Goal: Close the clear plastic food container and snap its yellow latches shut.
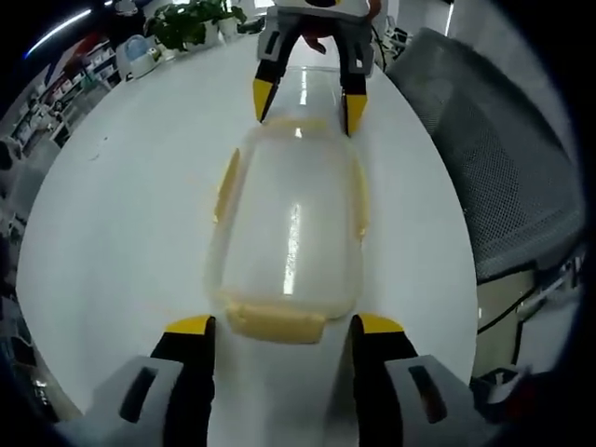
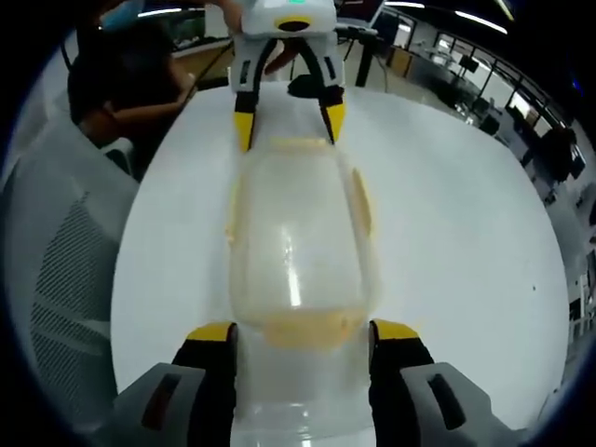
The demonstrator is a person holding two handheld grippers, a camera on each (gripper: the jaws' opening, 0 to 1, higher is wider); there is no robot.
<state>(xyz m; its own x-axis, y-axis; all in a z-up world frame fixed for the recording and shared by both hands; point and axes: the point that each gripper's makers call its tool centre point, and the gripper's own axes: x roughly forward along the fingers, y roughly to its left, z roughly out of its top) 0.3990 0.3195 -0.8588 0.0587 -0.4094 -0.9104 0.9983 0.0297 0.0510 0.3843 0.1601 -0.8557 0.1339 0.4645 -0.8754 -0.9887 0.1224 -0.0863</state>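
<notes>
The clear plastic container lies lengthwise on the white table with its lid on top. Yellow latches run along its long sides, and one sits at the near end. My left gripper is open, its yellow-tipped jaws either side of that near end latch. At the far end, my right gripper is open and straddles the container's other end. In the right gripper view the container stretches from my right gripper to the left gripper, and a yellow end latch lies between the right jaws.
A grey mesh chair stands at the table's edge; the right gripper view also has this chair. Potted plants stand at the table's far end. A person sits beyond the table.
</notes>
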